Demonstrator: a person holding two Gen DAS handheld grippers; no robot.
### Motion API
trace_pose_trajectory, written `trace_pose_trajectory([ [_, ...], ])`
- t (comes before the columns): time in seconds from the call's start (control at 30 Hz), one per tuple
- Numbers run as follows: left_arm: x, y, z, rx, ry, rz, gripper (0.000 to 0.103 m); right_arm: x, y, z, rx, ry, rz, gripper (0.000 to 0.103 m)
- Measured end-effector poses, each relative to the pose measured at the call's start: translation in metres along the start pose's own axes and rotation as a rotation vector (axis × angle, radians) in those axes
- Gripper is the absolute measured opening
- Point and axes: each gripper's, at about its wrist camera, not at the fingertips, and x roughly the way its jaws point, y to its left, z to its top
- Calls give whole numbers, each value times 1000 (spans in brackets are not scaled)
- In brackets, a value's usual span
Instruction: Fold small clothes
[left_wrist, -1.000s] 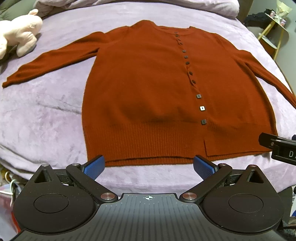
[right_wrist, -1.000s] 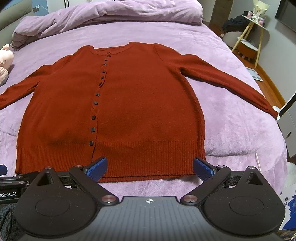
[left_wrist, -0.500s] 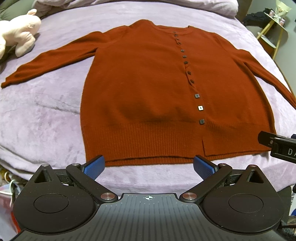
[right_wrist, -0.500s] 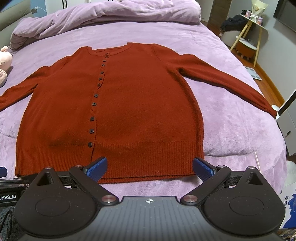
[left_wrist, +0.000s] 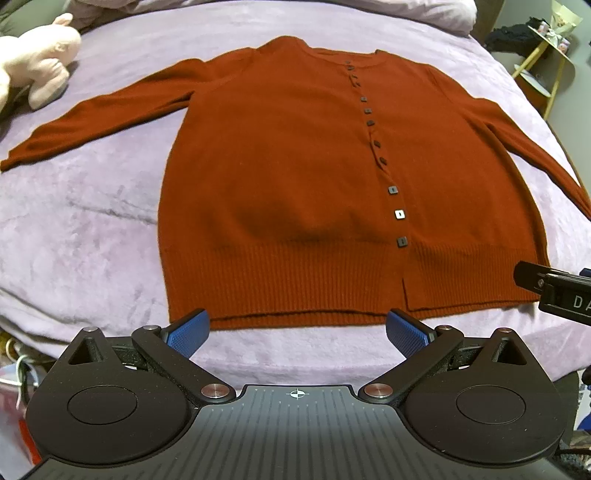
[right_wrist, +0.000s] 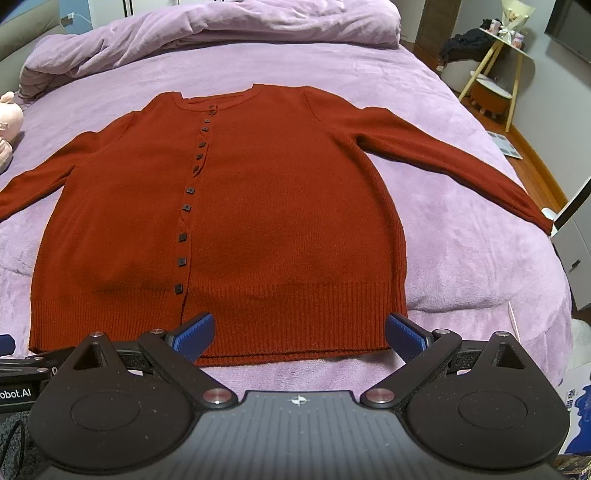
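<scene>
A rust-red buttoned cardigan (left_wrist: 295, 184) lies flat, front up, on the purple bed, both sleeves spread out; it also shows in the right wrist view (right_wrist: 258, 221). My left gripper (left_wrist: 297, 330) is open and empty, hovering just short of the hem's left half. My right gripper (right_wrist: 299, 334) is open and empty, over the hem's right half, its blue fingertips (right_wrist: 404, 334) overlapping the ribbed band in view. The right gripper's body (left_wrist: 557, 291) shows at the left view's right edge.
A pink plush toy (left_wrist: 37, 59) lies on the bed (left_wrist: 74, 236) at the far left. A bunched purple duvet (right_wrist: 221, 26) lies at the head. A small side table (right_wrist: 495, 66) and stool stand on the right, a white cabinet (right_wrist: 576, 240) by the bed's right edge.
Both grippers have crept slightly forward toward the hem. The cardigan has not moved and both jaws stay open.
</scene>
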Motion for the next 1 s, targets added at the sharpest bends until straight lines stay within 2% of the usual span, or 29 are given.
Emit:
trace_pose_trajectory([
  [0.47, 1, -1, -2, -1, -27, -7, 103, 2, -1, 0, 5, 4, 0, 99],
  [1.0, 4, 4, -2, -24, -25, -61, 103, 4, 0, -1, 3, 12, -4, 99],
])
